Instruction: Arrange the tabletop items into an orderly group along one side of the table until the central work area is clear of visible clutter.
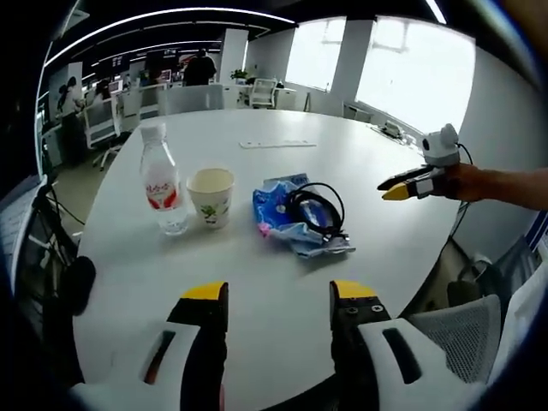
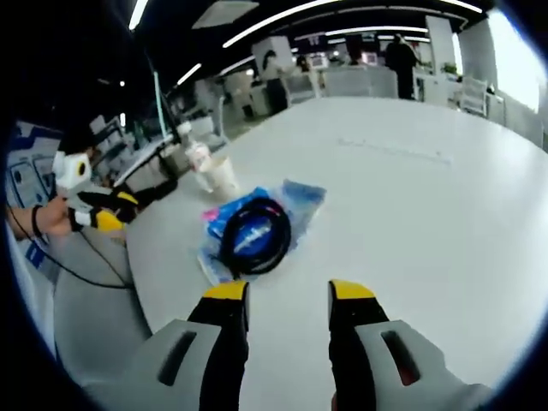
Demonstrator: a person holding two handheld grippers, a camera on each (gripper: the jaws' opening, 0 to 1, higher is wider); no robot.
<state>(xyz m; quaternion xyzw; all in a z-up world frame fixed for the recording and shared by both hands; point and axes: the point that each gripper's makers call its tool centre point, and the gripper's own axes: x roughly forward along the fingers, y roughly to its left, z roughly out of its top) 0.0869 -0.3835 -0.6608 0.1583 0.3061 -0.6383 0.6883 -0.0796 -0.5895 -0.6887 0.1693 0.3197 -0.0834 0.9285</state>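
1. In the left gripper view, a water bottle (image 1: 161, 181) with a red label stands upright on the white table (image 1: 282, 282), left of the other items.
2. Just beside it stands a paper cup (image 1: 211, 196).
3. Further right lies a blue packet (image 1: 282, 214) with a coiled black cable (image 1: 315, 208) resting on top.
4. The left gripper (image 1: 280, 295) hovers over the near table edge, jaws apart and holding nothing.
5. The right gripper (image 2: 288, 293) is likewise spread wide and empty, near the packet.
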